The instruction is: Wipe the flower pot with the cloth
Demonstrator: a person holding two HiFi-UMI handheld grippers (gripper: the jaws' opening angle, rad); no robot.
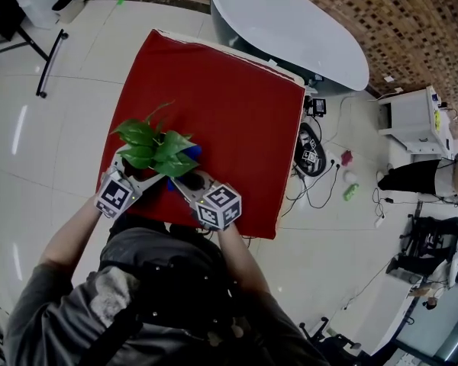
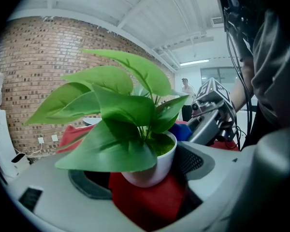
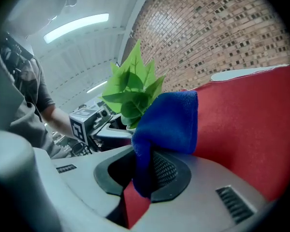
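Note:
A small white flower pot (image 2: 152, 167) with a green leafy plant (image 1: 156, 145) stands at the near left of the red-covered table (image 1: 237, 105). My left gripper (image 2: 145, 180) has its jaws wide around the pot, and the pads rest against the pot's sides. In the head view the leaves hide the pot, with the left gripper (image 1: 140, 172) just under them. My right gripper (image 3: 140, 178) is shut on a folded blue cloth (image 3: 166, 124), which stands up from the jaws close to the plant (image 3: 133, 88). The right gripper (image 1: 185, 183) sits right of the pot.
A white bathtub (image 1: 290, 29) lies beyond the table's far edge. Cables and a round device (image 1: 311, 152) lie on the floor to the right, near a white cabinet (image 1: 412, 117). A black stand (image 1: 49, 52) is at the far left.

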